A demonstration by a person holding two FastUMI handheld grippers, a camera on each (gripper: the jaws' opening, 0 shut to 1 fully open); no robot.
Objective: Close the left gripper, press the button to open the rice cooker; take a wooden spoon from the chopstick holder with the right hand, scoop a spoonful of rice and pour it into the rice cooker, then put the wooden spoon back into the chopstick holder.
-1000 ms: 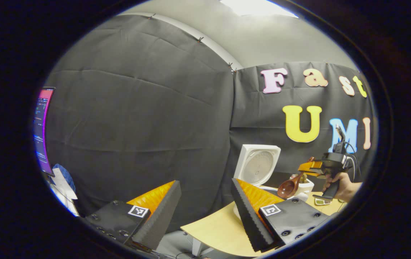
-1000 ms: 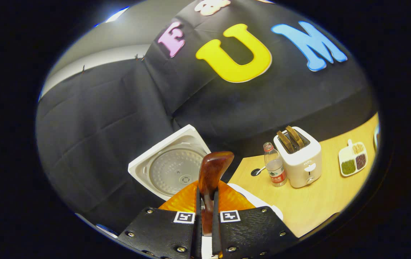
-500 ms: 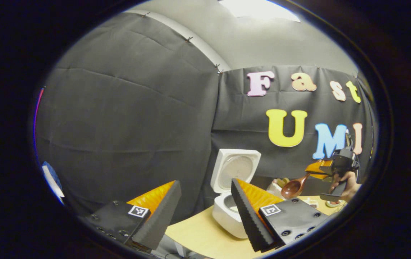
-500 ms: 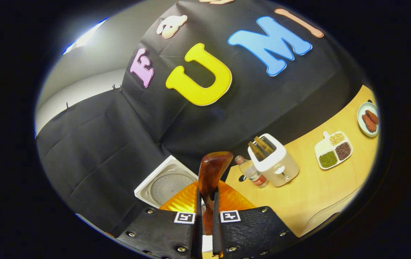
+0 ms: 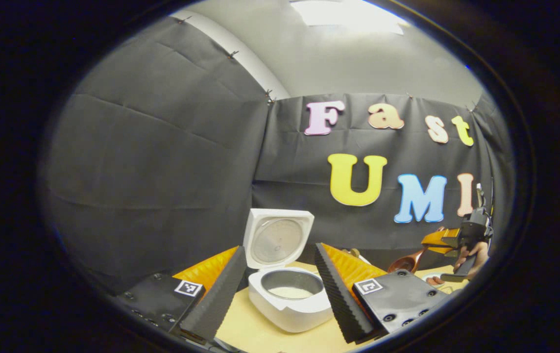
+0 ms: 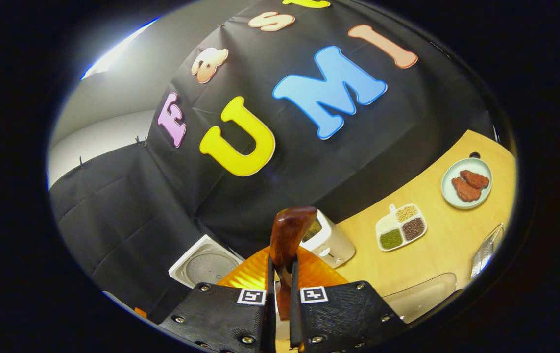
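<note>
The white rice cooker (image 5: 287,306) stands on the wooden table with its lid (image 5: 277,240) raised, and white rice lies in its pot (image 5: 290,292). My left gripper (image 5: 280,247) is open, and the cooker is farther off between its two fingers. Far right, a hand (image 5: 475,252) holds my right gripper (image 5: 431,239), shut on the wooden spoon (image 5: 404,262). In the right gripper view the right gripper (image 6: 280,264) clamps the spoon (image 6: 287,235) by its handle, the bowl sticking up ahead. The cooker's lid (image 6: 204,267) lies low on the left.
A white toaster (image 6: 326,240) stands just behind the spoon. Farther right on the table (image 6: 436,255) are a divided dish of grains (image 6: 401,227), a pale plate with reddish-brown pieces (image 6: 467,182) and a clear container (image 6: 485,250) at the edge.
My left gripper's view has swung right, bringing the open cooker between its fingers. The right gripper has carried the spoon rightward, away from the cooker, over the table.
</note>
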